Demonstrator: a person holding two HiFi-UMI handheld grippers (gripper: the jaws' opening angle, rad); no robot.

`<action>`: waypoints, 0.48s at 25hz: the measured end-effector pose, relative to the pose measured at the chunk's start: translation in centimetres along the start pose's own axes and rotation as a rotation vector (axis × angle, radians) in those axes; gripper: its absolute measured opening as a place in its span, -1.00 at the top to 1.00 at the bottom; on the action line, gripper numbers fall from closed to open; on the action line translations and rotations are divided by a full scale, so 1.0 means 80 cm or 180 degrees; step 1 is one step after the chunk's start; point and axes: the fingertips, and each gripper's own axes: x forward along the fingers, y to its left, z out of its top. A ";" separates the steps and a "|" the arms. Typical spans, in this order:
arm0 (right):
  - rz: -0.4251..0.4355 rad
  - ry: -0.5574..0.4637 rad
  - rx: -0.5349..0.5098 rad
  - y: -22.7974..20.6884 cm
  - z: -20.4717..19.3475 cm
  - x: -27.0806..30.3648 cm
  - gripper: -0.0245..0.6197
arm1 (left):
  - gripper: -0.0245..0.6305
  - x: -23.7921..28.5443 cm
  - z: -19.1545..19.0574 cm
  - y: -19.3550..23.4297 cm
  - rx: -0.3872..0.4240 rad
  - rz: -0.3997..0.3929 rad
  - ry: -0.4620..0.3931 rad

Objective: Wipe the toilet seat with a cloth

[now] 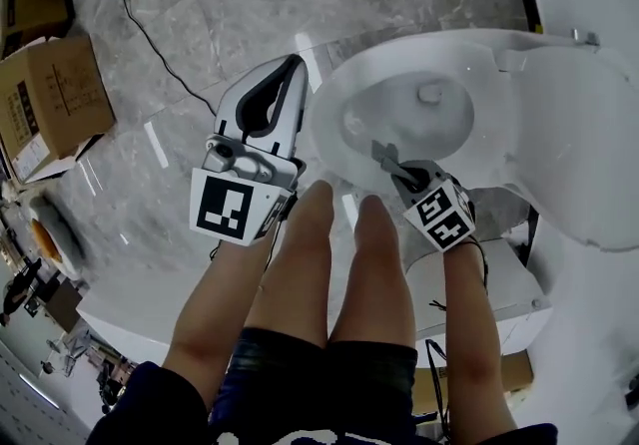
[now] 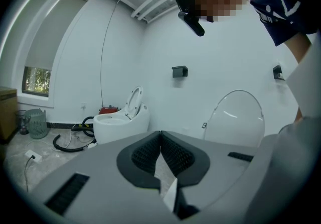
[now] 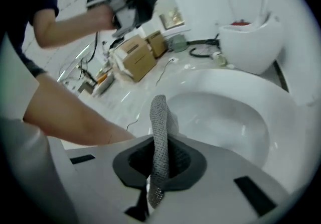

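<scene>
My right gripper point(image 1: 387, 158) has its jaws clamped on the grey mesh cloth point(image 3: 159, 126), which stands up in a narrow fold from between them. It is at the near edge of the toilet seat point(image 1: 327, 112), just in front of my knees, and the open bowl point(image 3: 220, 117) lies right beyond the cloth. I cannot tell whether the cloth touches the seat. The lid point(image 1: 584, 139) is raised on the right side of the toilet.

My left gripper point(image 1: 293, 64) is just left of the toilet, over the marble floor point(image 1: 200, 4), with its jaws together and nothing between them. It points across the room at a second toilet point(image 2: 120, 120) by the wall.

A cardboard box point(image 1: 50, 99) sits on the floor well to the left.
</scene>
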 end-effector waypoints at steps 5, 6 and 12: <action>-0.0535 -0.0967 0.0798 -0.007 0.074 -0.153 0.84 | 0.86 -0.032 0.086 0.007 -0.0034 0.0025 -0.0021; -0.0656 -0.1162 0.0835 -0.008 0.097 -0.183 0.84 | 0.86 -0.039 0.107 0.011 0.0005 0.0027 -0.0020; -0.1667 -0.1869 0.0321 0.009 0.247 -0.355 0.84 | 0.86 -0.064 0.269 0.011 0.0200 -0.0125 -0.0287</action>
